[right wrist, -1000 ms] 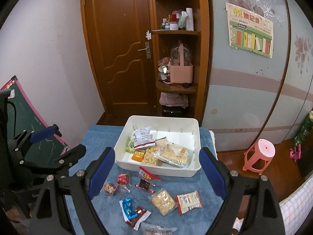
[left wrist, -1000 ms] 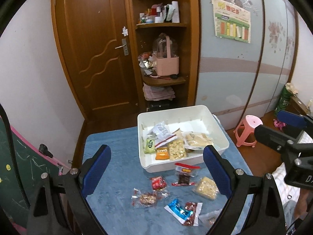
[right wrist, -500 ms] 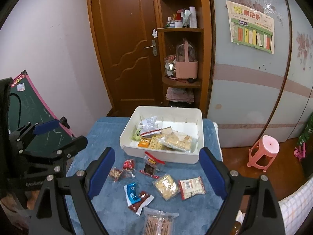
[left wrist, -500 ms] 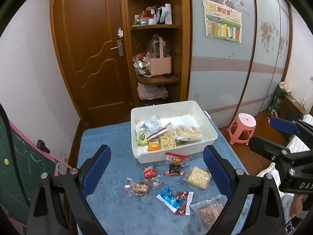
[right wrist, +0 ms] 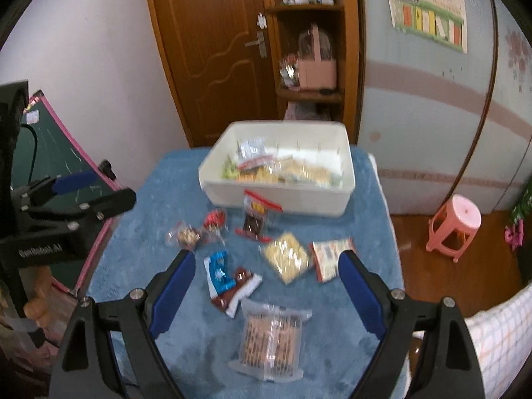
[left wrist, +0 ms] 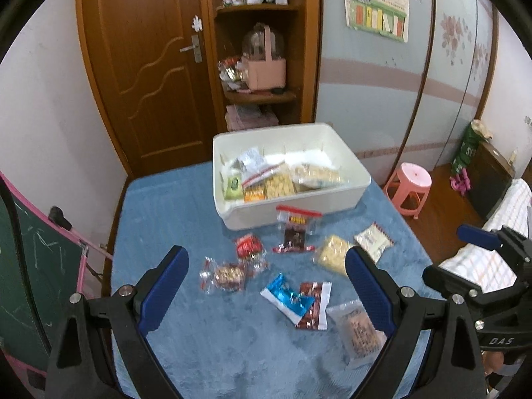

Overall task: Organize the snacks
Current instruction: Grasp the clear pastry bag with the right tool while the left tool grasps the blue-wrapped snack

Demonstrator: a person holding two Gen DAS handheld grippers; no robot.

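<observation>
Both tongs have been drawn back and raised since a second ago, so more of the blue worktop is seen and a clear cracker packet, formerly cut off, is now shown whole. From left to right: the left tongs are held spread and empty, loose snacks lie between them, the white bin is already partly filled beyond, and the right tongs are likewise spread, empty. A next pick is judged pending.

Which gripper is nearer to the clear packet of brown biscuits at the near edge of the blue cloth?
Right. The clear biscuit packet lies directly between the right gripper's open fingers, just ahead. The left gripper is further left; the packet sits beyond its right finger.
</observation>
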